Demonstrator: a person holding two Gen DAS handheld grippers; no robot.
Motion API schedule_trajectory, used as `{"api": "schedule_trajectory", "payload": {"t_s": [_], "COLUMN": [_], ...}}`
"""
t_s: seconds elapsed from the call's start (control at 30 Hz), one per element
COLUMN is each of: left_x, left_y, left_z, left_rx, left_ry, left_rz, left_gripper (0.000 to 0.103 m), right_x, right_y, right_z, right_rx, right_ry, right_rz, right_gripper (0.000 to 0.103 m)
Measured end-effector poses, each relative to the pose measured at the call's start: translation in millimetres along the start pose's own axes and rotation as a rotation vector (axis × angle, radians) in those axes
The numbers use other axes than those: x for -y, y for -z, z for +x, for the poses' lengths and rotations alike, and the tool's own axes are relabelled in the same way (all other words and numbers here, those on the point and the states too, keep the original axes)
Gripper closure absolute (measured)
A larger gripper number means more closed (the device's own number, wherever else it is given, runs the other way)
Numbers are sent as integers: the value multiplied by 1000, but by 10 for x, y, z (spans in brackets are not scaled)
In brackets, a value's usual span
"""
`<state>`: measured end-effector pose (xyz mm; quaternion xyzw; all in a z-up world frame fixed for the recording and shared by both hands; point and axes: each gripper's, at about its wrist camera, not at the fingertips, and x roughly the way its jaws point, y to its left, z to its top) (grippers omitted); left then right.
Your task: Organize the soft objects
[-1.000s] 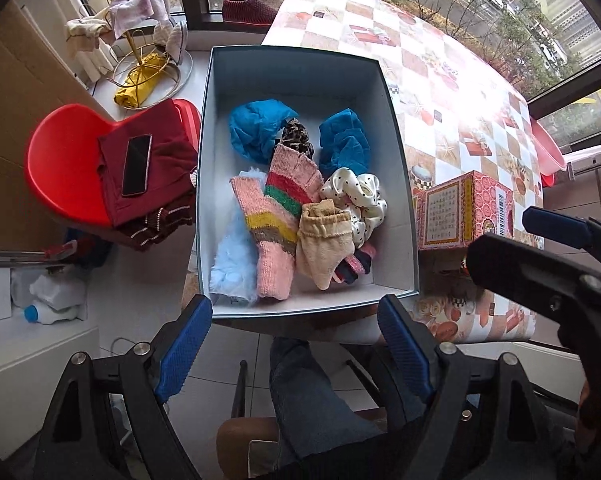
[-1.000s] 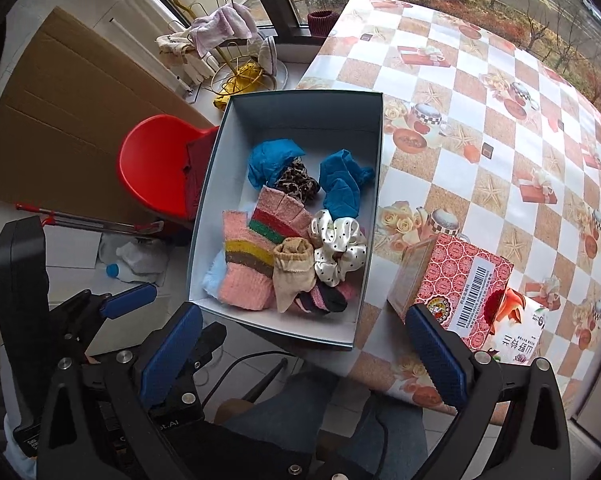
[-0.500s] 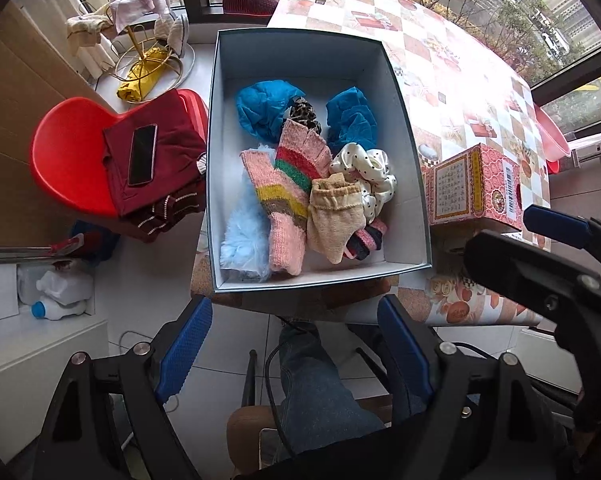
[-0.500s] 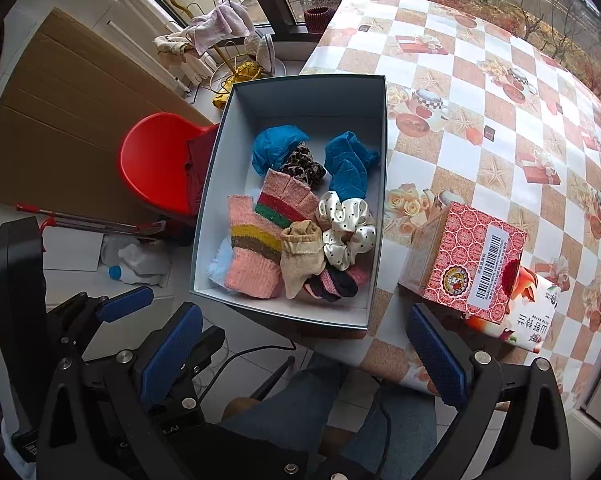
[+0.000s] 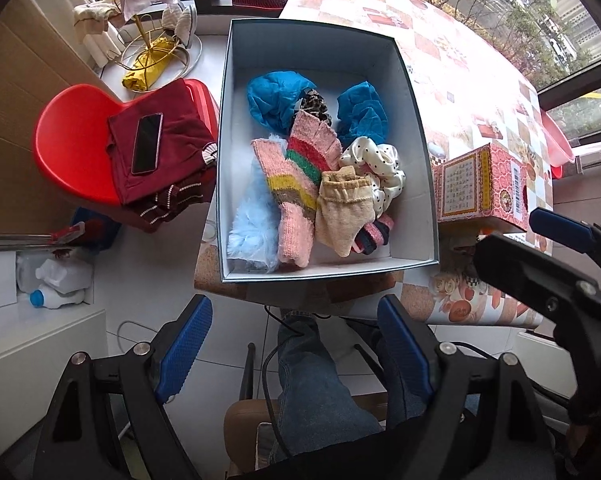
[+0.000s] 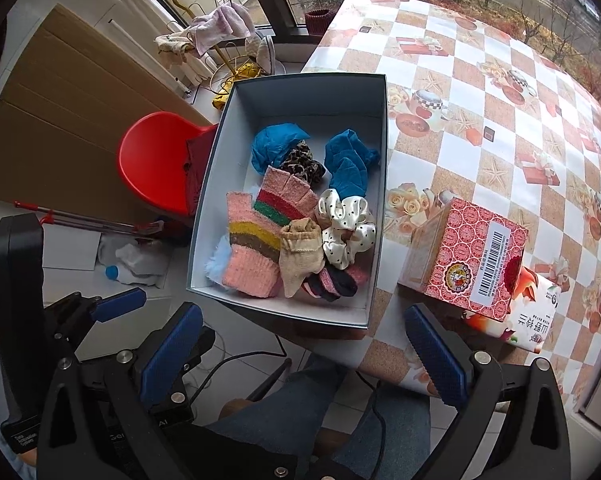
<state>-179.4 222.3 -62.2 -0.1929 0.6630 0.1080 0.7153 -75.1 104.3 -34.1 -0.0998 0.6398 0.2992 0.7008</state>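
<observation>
A corner of a home, beside a window.

A table (image 6: 480, 92) in a checked oilcloth printed with teacups and gifts stands by the glass, trees and a road beyond. On its left, a red chair (image 5: 68, 148) carries folded clothes and a phone (image 5: 146, 143); farther off a gold rack (image 5: 148, 46) holds cloths over a tiled floor.

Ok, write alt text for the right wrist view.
An open grey box on a checkered tablecloth holds striped knit gloves, blue cloths, scrunchies and socks. A red patterned carton stands to its right; the open right gripper hovers empty in front.
</observation>
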Motion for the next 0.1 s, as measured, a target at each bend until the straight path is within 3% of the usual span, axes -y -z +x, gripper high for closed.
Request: {"api": "schedule_trajectory", "payload": {"t_s": [0.1], "left_x": [-48], "left_y": [-23], "left_z": [-57], "left_rx": [35], "left_ry": [10], "left_rz": [-28], "left_gripper": [16], "right_x": [3], "right_y": [-13], "right_z": [-3], "right_rx": [6], "right_ry": [11], "right_rz": [-14], "right_gripper": [1]}}
